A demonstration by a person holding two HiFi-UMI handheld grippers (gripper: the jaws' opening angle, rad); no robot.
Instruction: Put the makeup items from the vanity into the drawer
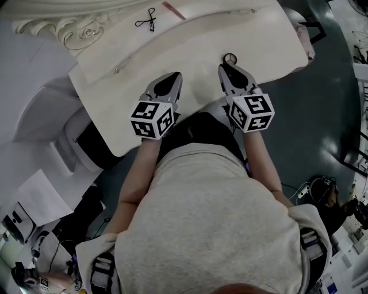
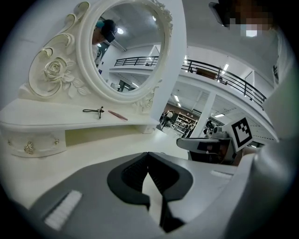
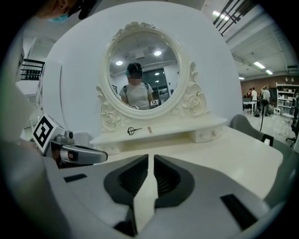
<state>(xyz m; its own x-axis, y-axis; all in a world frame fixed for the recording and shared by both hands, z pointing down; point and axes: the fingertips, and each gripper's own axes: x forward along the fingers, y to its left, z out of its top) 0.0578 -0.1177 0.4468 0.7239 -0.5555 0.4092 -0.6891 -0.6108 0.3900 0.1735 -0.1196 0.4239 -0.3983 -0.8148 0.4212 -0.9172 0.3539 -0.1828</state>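
- Left tool (image 1: 174, 76): jaws closed against each other, nothing gripped. It sits over the near edge of the white table (image 1: 253, 40) and points toward the far side.
- Black scissor-shaped makeup item (image 1: 148, 20): lies flat on the raised shelf (image 2: 56, 116) at the far side of the table, below the oval mirror (image 2: 126, 46). It is well apart from both tools.
- Pink stick (image 1: 173, 10): lies flat on the same shelf, just to the right of the black scissor-shaped makeup item and not touching it.
- Right tool (image 1: 226, 66): jaws closed against each other, nothing gripped. It sits over the near edge of the table, to the right of the left tool with a clear gap between them, and faces the mirror.
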